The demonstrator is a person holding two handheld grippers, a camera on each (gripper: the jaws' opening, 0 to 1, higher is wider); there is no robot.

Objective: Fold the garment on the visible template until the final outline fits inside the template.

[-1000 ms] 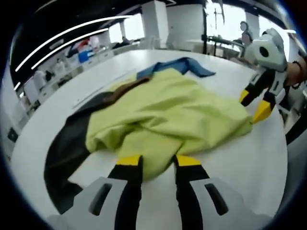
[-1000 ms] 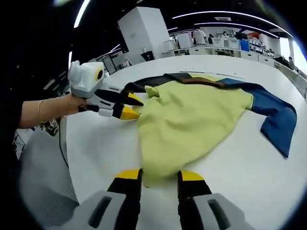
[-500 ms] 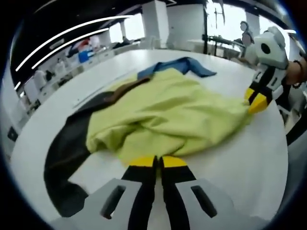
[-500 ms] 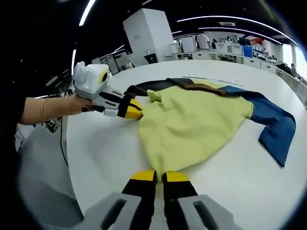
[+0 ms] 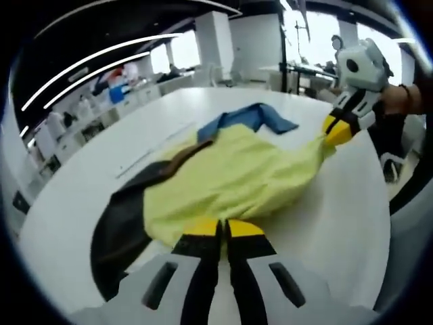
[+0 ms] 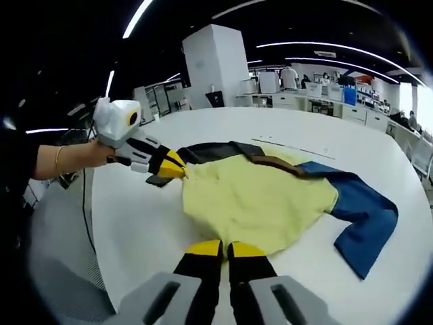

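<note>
The white tabletop (image 6: 203, 135) spreads wide under everything, its far edge meeting a bright office hall of desks and pillars that is too blurred to read.

On it lies the garment (image 6: 260, 203), a colour-blocked top: a broad yellow-green body panel, a blue sleeve trailing off to one side, a dark sleeve on the opposite side and a narrow brown band along the upper seam. In the left gripper view the garment (image 5: 230, 179) is stretched between the two tools, the yellow cloth pulled taut from near edge to far corner, with shallow creases running along the pull. The dark sleeve bunches beside it on the tabletop (image 5: 88, 196); its end is cut off behind the tool body.

No template outline can be made out on the surface.

The left tongs (image 5: 221, 229) are clenched on the near yellow hem; the cloth vanishes between the yellow tips. From the other side, the left tongs (image 6: 177, 169) pinch a corner where yellow meets dark fabric, held by a hand wearing a bracelet.

The right tongs (image 6: 224, 249) are clamped on the yellow edge nearest that camera. Across the cloth, the right tongs (image 5: 333, 133) grip the far yellow corner.
</note>
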